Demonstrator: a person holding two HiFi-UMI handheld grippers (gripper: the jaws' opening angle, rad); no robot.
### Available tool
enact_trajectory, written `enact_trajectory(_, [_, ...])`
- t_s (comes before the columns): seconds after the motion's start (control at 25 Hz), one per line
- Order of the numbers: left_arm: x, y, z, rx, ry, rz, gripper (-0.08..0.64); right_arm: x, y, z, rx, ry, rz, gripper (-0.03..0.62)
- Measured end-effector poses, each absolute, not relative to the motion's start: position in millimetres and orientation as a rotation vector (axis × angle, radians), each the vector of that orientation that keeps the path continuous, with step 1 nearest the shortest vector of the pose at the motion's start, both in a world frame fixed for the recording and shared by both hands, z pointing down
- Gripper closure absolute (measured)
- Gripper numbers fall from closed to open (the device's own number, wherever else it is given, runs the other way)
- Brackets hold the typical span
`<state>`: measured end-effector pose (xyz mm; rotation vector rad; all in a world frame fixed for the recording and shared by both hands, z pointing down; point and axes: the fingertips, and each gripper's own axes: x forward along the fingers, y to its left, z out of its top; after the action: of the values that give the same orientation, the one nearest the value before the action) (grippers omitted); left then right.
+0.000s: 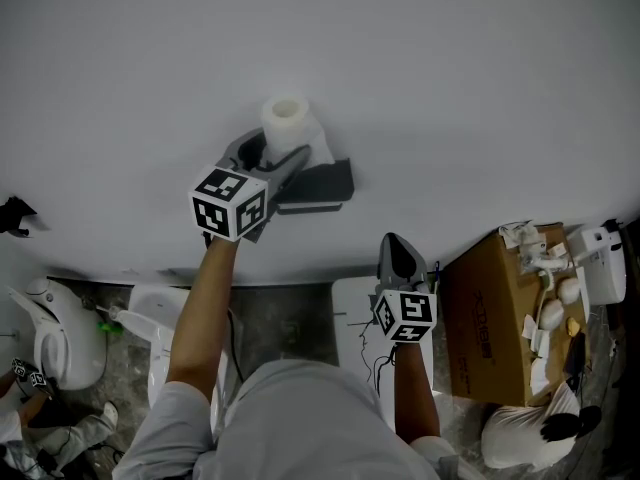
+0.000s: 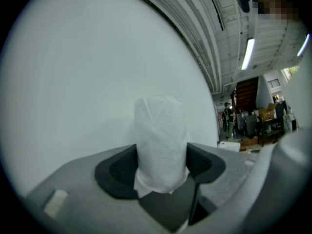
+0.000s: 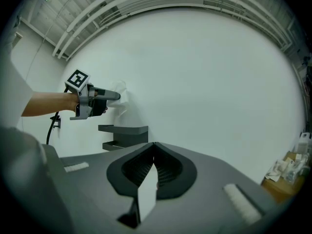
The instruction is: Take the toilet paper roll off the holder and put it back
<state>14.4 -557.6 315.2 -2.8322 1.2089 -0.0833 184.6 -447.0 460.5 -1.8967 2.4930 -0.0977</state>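
Note:
A white toilet paper roll is held against the white wall, just above and left of the dark grey holder. My left gripper is shut on it. In the left gripper view the roll stands upright between the two dark pads, which press on its sides; a loose sheet hangs below. My right gripper hangs lower and to the right, shut with nothing in it. The right gripper view shows its closed jaws, and far off the left gripper, the roll and the empty holder.
A cardboard box with small items on top stands at the right, a white device beside it. Toilets stand on the floor at the lower left. A person crouches at the bottom right.

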Motion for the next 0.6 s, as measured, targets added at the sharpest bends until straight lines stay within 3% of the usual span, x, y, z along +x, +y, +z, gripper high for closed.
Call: enact_trajectory(0.6, [24,-561,371,-2.865,1.228,-0.204,0.267,194,-448,466,-1.915,2.494,-0.113,0.591])
